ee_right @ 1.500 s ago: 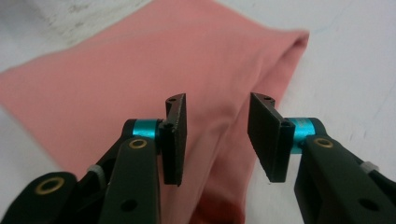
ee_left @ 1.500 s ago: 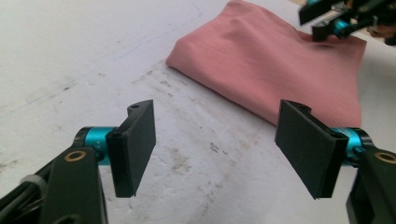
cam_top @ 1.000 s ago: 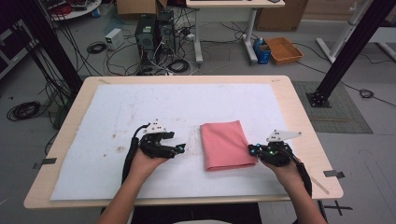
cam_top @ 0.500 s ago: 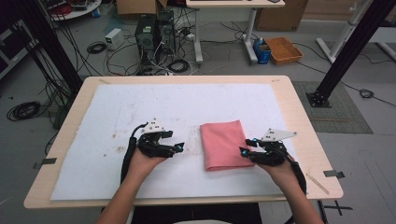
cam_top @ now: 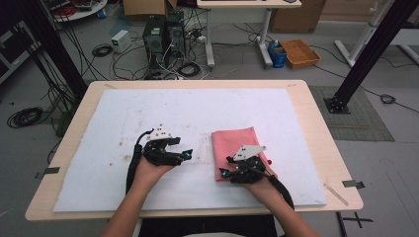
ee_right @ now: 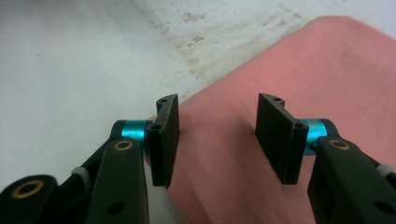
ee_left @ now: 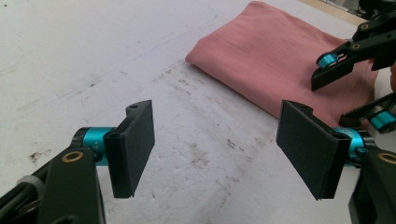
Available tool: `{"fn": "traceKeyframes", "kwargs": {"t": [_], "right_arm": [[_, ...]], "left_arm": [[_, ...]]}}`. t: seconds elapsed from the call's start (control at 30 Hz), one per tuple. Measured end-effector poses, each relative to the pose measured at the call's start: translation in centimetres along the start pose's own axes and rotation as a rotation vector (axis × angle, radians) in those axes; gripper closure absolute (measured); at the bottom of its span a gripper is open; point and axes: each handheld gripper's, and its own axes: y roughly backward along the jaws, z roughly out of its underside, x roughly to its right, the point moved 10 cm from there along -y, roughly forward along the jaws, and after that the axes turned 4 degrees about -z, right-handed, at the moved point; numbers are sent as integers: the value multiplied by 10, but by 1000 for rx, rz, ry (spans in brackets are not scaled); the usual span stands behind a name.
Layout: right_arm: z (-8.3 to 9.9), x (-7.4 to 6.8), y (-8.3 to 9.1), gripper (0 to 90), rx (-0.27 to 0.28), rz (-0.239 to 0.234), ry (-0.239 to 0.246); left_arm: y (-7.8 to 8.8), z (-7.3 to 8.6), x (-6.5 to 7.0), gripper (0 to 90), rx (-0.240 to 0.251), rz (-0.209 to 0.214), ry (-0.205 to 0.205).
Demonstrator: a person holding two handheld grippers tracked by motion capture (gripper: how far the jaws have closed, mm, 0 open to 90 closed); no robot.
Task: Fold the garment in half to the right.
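— What has changed?

— The right gripper (cam_top: 232, 171) has moved left onto the near left corner of the folded pink cloth (cam_top: 237, 143), which lies right of centre on the white mat (cam_top: 99, 148). Its jaws are apart, astride the cloth's edge.

— And the left gripper (cam_top: 184, 154)?

— Jaws wide, empty, over bare mat just left of the cloth. Judged: a grasp is imminent.
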Motion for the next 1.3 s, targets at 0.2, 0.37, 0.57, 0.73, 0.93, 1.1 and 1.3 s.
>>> {"fn": "traceKeyframes", "kwargs": {"t": [0.2, 0.37, 0.57, 0.73, 0.93, 1.1, 1.3], "right_arm": [[2, -2, -3, 506, 2, 13, 1], [-2, -3, 0, 412, 16, 16, 12], [-18, 9, 19, 342, 94, 13, 4], [-33, 33, 38, 317, 147, 50, -37], [-43, 53, 53, 289, 198, 84, -62], [-38, 68, 61, 275, 220, 94, -99], [-23, 88, 73, 225, 229, 101, -161]], "left_arm": [[0, 0, 1, 280, -1, 1, -4], [2, -1, 1, 280, 4, -1, -7], [10, -8, -3, 280, 32, -30, -14], [16, -16, 2, 267, 60, -12, -39], [18, -17, -3, 240, 69, 1, -39], [20, -19, -7, 229, 82, 18, -41], [20, -15, -11, 202, 70, 30, -50]]}}
